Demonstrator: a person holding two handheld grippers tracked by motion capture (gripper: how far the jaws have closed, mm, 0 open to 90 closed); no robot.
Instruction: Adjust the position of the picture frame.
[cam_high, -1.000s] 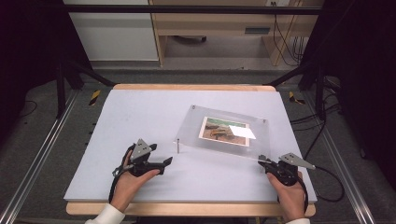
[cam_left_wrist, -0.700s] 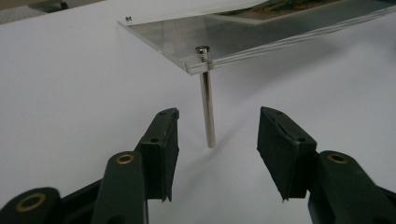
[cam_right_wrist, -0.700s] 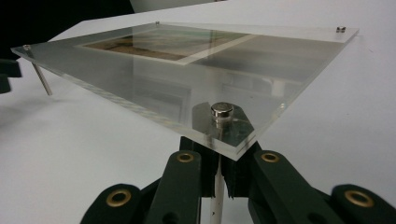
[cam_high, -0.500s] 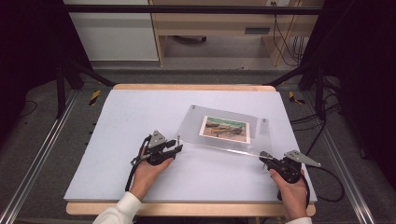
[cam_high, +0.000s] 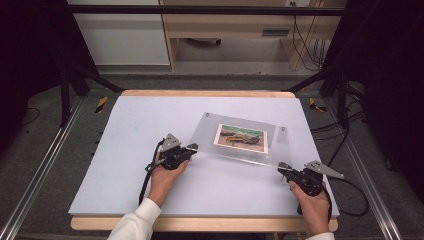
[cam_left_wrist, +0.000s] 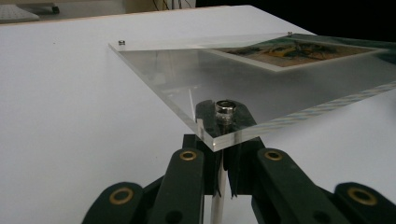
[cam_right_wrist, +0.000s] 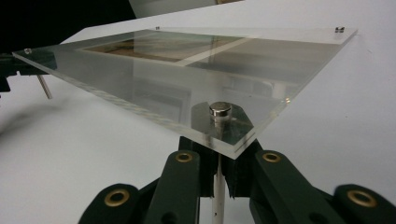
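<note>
Tabletop (cam_high: 125, 150): white sheet over a wooden board, carrying one work piece.

Clear acrylic photo frame (cam_high: 240, 125) is lying right of centre, a landscape photo (cam_high: 241, 137) sandwiched in its middle. Its long axis is running left to right across the tabletop, turned a little so the right end sits nearer the person. The near edge looks raised off the tabletop, the far edge lower; whether the far edge is touching, I cannot tell.

Left claw (cam_high: 192, 148) is meeting the near-left corner, right claw (cam_high: 281, 167) the near-right corner. So the frame is lying forward of both claws and spanning between them, neither hand clearly nearer.

Left gripper view: the left claw is clenching a thin metal post (cam_left_wrist: 217, 196) that is rising into the corner's round steel cap (cam_left_wrist: 225, 107). Right gripper view: the right claw is likewise clamping a post (cam_right_wrist: 217, 191) under its cap (cam_right_wrist: 220, 109).

Judgement: with both near posts held, the coming move depends on keeping the two claws level along that long edge.
</note>
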